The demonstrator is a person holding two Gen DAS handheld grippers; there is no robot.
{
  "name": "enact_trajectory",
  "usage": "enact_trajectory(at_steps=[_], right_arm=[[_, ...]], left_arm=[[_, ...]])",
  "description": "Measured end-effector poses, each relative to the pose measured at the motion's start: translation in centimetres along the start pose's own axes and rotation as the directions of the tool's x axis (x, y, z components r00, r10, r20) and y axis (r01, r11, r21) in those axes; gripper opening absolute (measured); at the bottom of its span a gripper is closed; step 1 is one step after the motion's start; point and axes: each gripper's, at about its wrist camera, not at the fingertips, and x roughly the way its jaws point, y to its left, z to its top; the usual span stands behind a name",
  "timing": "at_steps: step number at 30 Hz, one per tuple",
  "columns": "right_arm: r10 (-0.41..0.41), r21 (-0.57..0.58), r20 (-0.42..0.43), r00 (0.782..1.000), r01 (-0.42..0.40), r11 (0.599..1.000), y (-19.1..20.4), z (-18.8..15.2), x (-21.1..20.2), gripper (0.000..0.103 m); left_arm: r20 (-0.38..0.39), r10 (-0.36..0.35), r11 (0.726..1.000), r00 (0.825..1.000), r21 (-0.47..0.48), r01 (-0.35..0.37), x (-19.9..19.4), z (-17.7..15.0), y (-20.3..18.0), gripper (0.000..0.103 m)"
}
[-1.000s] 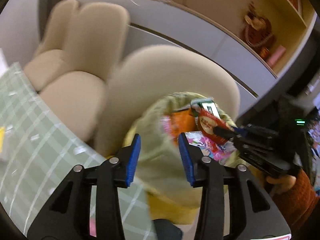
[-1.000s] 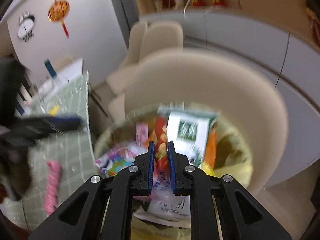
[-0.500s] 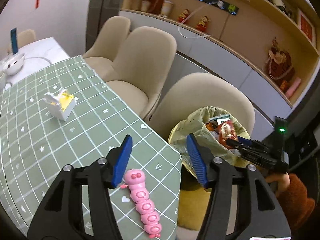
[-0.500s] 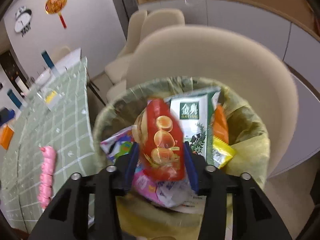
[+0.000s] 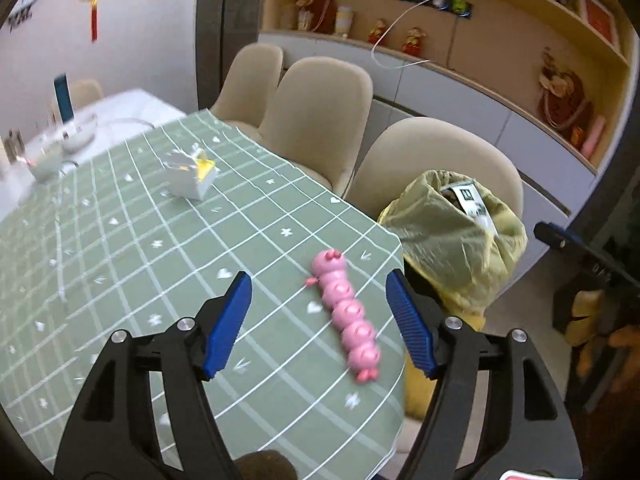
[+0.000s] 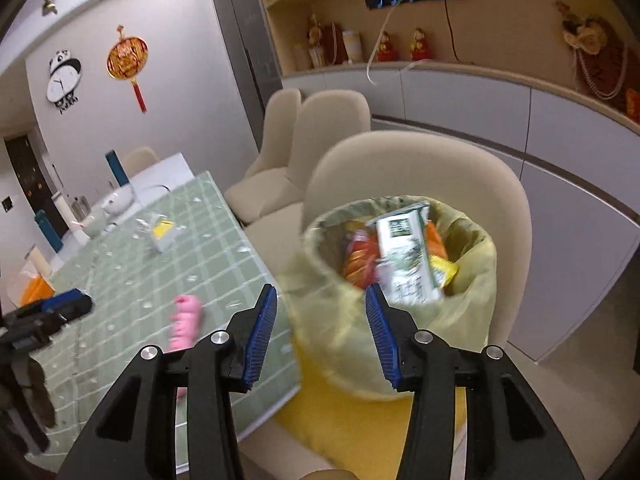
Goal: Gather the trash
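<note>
Left tongs (image 5: 318, 326) over the green checked counter (image 5: 120, 248), jaws still opening, nothing gripped; pink caterpillar toy (image 5: 348, 316) lies on the cloth between them. Right tongs (image 6: 320, 336) wide, empty, in front of the bin bag (image 6: 400, 280). Trash in the bag: green-white packet (image 6: 404, 256), red snack wrapper (image 6: 358, 258), yellow wrapper (image 6: 442, 270). Printing too blurred to read. White box (image 5: 190, 176) farther back on the counter.

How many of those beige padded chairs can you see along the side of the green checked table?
3. The nearest beige padded chair stands behind the yellow-lined trash bin, the second is further along the green checked table, the third beyond it. Others may be hidden.
</note>
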Motion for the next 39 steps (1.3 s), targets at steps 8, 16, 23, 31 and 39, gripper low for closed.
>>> enact_trajectory(at_steps=[8, 16, 23, 31, 39], right_arm=[[-0.023, 0.043, 0.020, 1.000, 0.022, 0.999, 8.7, -5.6, -6.7, 0.044], [-0.030, -0.019, 0.040, 0.999, 0.031, 0.999, 15.0, -10.8, -10.7, 0.044], [-0.049, -0.018, 0.067, 0.997, 0.051, 0.999, 16.4, -12.2, -12.5, 0.044], [-0.068, -0.010, 0.100, 0.993, 0.069, 0.998, 16.5, -12.2, -13.6, 0.044], [-0.077, -0.004, 0.106, 0.991, 0.078, 0.997, 16.3, -12.4, -13.8, 0.044]], left_arm=[[0.094, 0.012, 0.995, 0.995, 0.102, -0.022, -6.8, -3.0, 1.3, 0.066], [0.151, 0.062, 0.986, 0.987, 0.144, -0.084, -11.1, -6.7, 1.1, 0.066], [0.169, 0.057, 0.989, 0.984, 0.123, -0.079, -13.0, -7.7, 1.5, 0.066], [0.171, 0.053, 0.991, 0.984, 0.113, -0.073, -13.7, -7.9, 1.5, 0.066], [0.183, 0.050, 0.990, 0.982, 0.123, -0.074, -14.0, -8.0, 1.0, 0.066]])
